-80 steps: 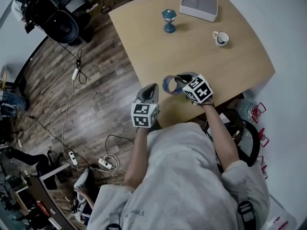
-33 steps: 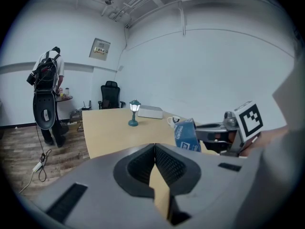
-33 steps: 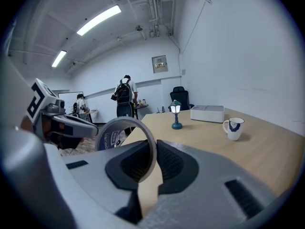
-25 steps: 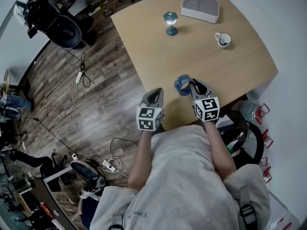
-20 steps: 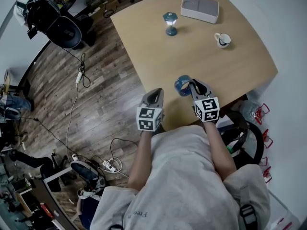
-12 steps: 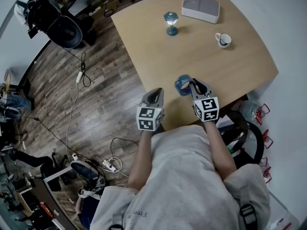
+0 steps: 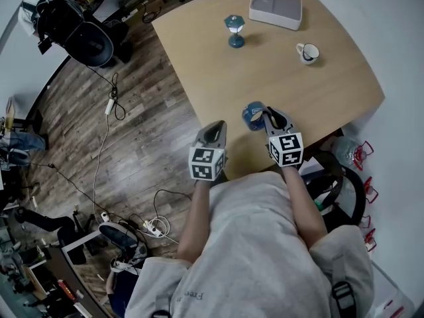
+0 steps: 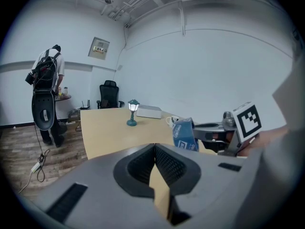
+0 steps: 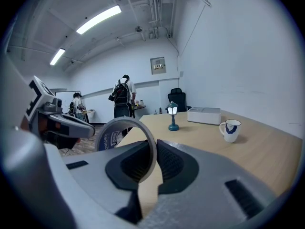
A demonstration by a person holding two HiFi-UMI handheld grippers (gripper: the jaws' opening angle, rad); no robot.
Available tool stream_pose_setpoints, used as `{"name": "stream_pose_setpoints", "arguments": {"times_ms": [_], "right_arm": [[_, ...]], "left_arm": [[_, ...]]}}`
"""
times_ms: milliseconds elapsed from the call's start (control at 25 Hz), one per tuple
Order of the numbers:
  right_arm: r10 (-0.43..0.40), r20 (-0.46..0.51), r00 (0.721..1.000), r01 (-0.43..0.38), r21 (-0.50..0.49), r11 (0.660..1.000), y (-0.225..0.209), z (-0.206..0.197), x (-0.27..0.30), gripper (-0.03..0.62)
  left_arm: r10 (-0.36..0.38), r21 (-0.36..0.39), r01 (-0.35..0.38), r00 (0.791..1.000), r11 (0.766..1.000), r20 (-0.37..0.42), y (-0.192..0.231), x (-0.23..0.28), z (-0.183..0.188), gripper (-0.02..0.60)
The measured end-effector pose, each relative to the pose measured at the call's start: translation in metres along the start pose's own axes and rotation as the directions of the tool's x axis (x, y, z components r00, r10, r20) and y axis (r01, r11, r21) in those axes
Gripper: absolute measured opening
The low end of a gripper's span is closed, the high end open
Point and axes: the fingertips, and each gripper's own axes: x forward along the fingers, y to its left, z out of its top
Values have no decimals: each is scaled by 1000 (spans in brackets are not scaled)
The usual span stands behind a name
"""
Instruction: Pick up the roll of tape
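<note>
Since ~3 s ago R gripper pulled back toward the body w/ roll of tape, now lifted over the table near its front edge. R jaws only slightly apart, clamped on the ring's wall. L gripper alongside, jaws together, empty.

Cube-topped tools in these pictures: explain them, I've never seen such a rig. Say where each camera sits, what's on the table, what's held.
A person holds two hand-held grippers; the marked cubes belong to them. One picture looks down from a head camera; the other two look along each gripper's fingers. On the table stand a small lamp, a white box and a mug. The right gripper pinches the roll of tape by its band. The left gripper is shut and empty.
</note>
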Motion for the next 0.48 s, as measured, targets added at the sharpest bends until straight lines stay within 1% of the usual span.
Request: {"name": "stream_pose_setpoints", "arguments": {"times_ms": [280,480], "right_arm": [[4,-1,1000,-4,0,1000,3,-1,1,44],[2,-2,1000,-2,1,1000,2,-2,0,44]], "left_arm": [[7,-18,-7,1000,1000,6,3,-3,0,5],[2,-12,-2,1000,1000,6,-1,-2,-1,6]]}}
